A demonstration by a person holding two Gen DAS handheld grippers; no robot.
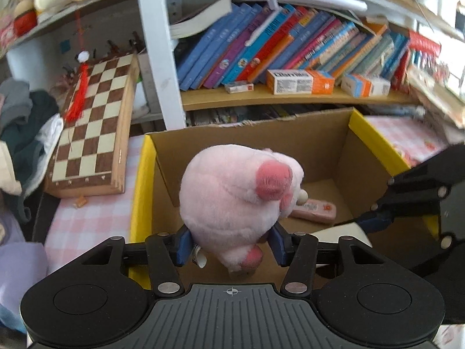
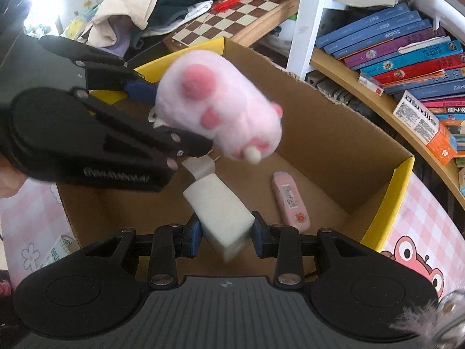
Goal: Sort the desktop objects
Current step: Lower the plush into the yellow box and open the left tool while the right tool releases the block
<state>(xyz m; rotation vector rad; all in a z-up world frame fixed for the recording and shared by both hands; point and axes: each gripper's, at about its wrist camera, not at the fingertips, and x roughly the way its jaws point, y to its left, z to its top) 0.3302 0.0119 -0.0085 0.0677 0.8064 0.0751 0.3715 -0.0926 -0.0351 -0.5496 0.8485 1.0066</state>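
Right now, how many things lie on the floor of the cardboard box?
1: a pink case on the box floor, toward its right wall. The held items may hide others.

Black left gripper, blue pads, seemingly silver screws.

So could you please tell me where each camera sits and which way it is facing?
Left wrist: on the left claw, facing into the cardboard box toward the bookshelf; its fingers grip the pink plush toy.
Right wrist: on the right claw, facing down into the box from the other side; its fingers grip a white block.
Shared: plush, box, pink case, chessboard; each shows the other claw.
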